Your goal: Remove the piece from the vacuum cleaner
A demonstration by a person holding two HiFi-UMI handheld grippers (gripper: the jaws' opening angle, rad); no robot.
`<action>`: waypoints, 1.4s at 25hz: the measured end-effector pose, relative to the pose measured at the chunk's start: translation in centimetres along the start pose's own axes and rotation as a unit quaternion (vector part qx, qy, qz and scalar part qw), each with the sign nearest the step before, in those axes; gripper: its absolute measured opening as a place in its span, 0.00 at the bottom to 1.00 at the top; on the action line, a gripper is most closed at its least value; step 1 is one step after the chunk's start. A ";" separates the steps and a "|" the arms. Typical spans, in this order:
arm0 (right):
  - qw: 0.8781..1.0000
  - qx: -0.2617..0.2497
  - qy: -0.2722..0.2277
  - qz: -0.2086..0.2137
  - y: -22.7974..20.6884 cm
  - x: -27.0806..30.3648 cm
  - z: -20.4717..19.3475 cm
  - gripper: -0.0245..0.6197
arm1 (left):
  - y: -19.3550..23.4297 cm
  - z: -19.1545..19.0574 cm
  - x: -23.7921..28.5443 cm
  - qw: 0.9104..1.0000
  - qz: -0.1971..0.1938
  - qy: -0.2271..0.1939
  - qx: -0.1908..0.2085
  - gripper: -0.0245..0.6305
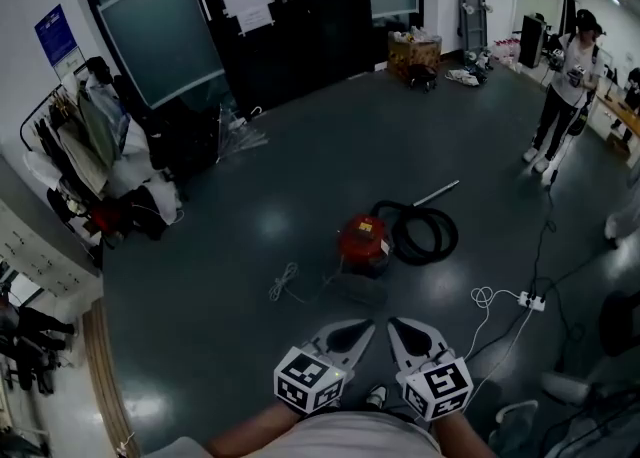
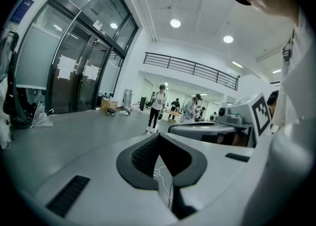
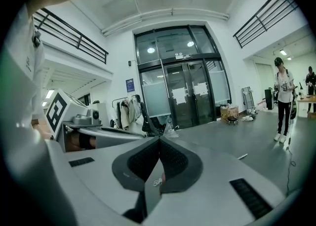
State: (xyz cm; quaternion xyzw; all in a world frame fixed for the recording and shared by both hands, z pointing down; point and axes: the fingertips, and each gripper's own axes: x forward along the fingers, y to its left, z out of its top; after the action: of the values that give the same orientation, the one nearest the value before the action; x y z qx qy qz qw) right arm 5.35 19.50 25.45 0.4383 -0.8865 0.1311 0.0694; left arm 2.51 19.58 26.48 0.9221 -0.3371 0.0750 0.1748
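A red canister vacuum cleaner (image 1: 362,239) stands on the dark floor in the middle of the head view. Its black hose (image 1: 425,233) lies coiled at its right, and a metal wand (image 1: 436,193) sticks out beyond the coil. My left gripper (image 1: 352,336) and right gripper (image 1: 407,334) hang side by side near the bottom edge, well short of the vacuum. Both are shut with nothing between the jaws. In the left gripper view my left gripper's tips (image 2: 159,138) meet, and in the right gripper view my right gripper's tips (image 3: 159,142) meet too.
A white cable (image 1: 283,282) lies left of the vacuum. A white power strip (image 1: 530,300) with cords lies at the right. A person (image 1: 563,86) stands at the far right. A clothes rack and bags (image 1: 90,161) crowd the left wall. Glass doors (image 1: 280,6) are at the back.
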 end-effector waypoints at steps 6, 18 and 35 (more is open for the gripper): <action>1.000 0.000 -0.001 0.008 -1.2 -0.7 -0.6 0.06 | 0.2 -0.6 0.9 1.000 0.017 0.002 -0.002 0.05; 1.000 0.002 0.013 0.014 -3.3 1.9 -1.2 0.06 | 3.0 -0.5 2.3 0.999 0.037 0.009 -0.002 0.05; 0.997 0.006 0.060 -0.052 -8.4 20.8 -2.0 0.06 | 22.5 0.3 9.1 0.997 -0.041 0.047 0.055 0.05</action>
State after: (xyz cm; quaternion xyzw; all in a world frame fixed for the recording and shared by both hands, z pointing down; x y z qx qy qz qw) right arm -0.53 -0.59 33.73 0.4751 -0.8562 0.1587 0.1270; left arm -5.09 -1.94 34.60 0.9388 -0.2854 0.1293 0.1429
